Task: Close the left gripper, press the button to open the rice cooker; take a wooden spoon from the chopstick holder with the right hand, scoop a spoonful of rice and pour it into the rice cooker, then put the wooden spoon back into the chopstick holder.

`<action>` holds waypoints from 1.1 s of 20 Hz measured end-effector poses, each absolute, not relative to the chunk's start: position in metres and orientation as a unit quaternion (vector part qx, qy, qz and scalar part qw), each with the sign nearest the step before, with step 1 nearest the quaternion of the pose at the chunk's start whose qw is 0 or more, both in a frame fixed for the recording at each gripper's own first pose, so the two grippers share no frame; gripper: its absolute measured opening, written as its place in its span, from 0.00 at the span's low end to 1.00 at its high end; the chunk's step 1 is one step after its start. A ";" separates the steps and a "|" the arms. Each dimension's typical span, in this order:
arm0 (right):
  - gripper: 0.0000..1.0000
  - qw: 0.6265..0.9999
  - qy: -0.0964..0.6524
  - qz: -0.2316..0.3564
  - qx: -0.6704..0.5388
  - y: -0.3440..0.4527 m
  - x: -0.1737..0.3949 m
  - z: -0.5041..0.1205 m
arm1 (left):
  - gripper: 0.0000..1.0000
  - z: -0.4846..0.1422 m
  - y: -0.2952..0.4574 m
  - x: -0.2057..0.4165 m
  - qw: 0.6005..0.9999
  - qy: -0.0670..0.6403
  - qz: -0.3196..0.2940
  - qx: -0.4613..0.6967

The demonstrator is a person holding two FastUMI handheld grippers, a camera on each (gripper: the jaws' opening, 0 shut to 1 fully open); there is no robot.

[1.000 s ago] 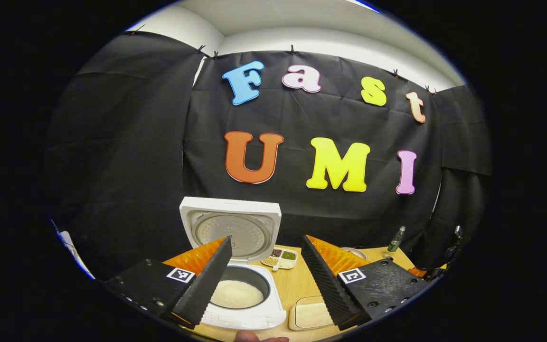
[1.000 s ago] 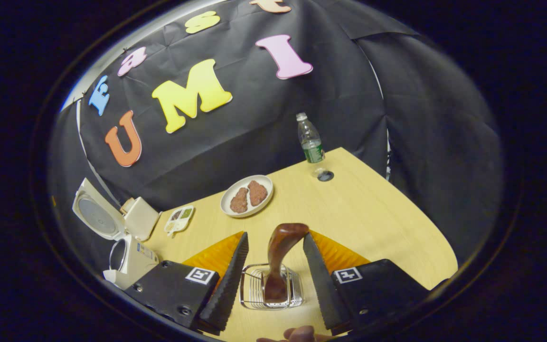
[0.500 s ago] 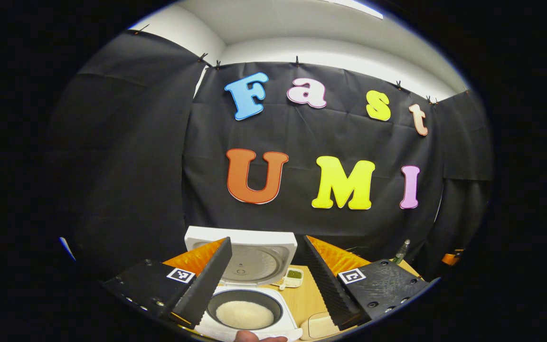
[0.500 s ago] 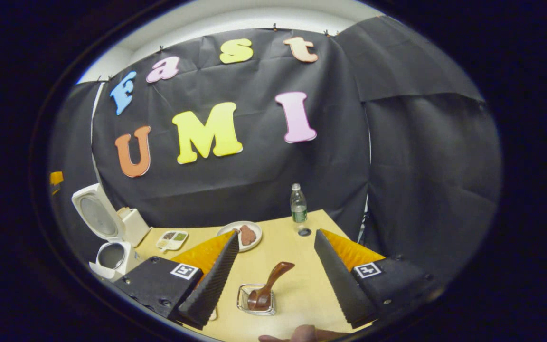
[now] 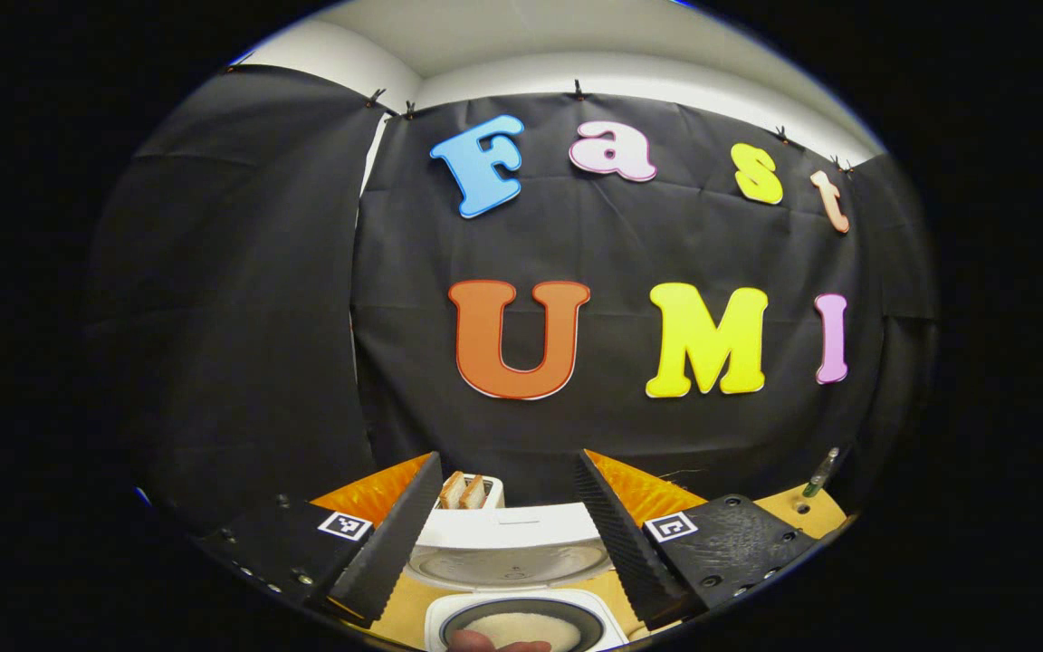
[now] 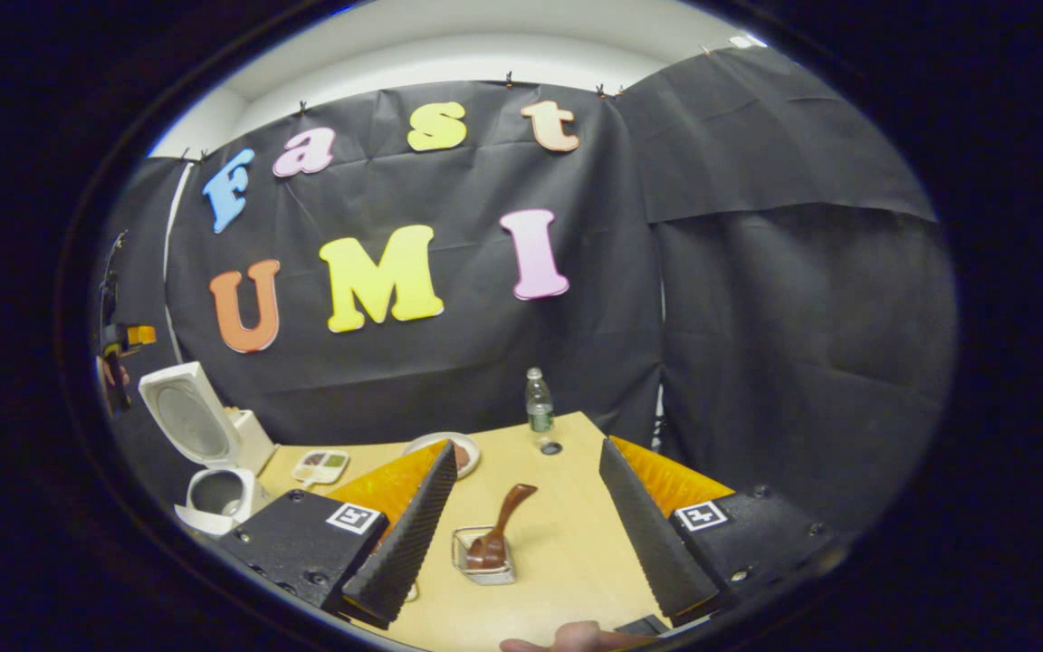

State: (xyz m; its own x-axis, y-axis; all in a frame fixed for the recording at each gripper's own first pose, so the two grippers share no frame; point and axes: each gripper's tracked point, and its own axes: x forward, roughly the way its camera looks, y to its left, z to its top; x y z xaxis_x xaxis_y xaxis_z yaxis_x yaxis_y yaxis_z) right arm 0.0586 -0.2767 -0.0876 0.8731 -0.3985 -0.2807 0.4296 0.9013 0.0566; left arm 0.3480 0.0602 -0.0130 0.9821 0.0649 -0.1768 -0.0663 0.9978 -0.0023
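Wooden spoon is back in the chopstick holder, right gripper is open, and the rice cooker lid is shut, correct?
Not quite: the rice cooker lid stands open in the right gripper view. The wooden spoon does sit in the chopstick holder, and the right gripper is open.

In the left gripper view, the rice cooker (image 5: 521, 580) was cut off by the lower edge, so its front and button were out of sight, and the gripper fingers (image 5: 395, 534) covered both ends of its raised lid. The toaster (image 5: 470, 492) behind it showed just its top. In the right gripper view, the plate (image 6: 470, 445) was half hidden behind a finger, its food too small to tell. The wooden spoon (image 6: 499, 525) had its lower end hidden inside the chopstick holder (image 6: 483, 554).
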 end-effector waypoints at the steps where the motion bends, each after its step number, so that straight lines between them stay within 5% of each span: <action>1: 1.00 0.963 0.139 -0.223 0.064 -0.278 0.050 -0.090 | 0.95 -0.021 0.064 0.356 0.994 0.100 0.035 -0.004; 9: 1.00 0.947 0.156 -0.267 0.088 -0.285 0.024 -0.102 | 0.94 -0.065 0.065 0.383 0.985 0.171 0.031 -0.020; 22: 1.00 0.964 0.212 -0.139 0.083 -0.187 0.069 -0.144 | 0.96 -0.108 0.026 0.269 0.967 0.253 -0.002 -0.030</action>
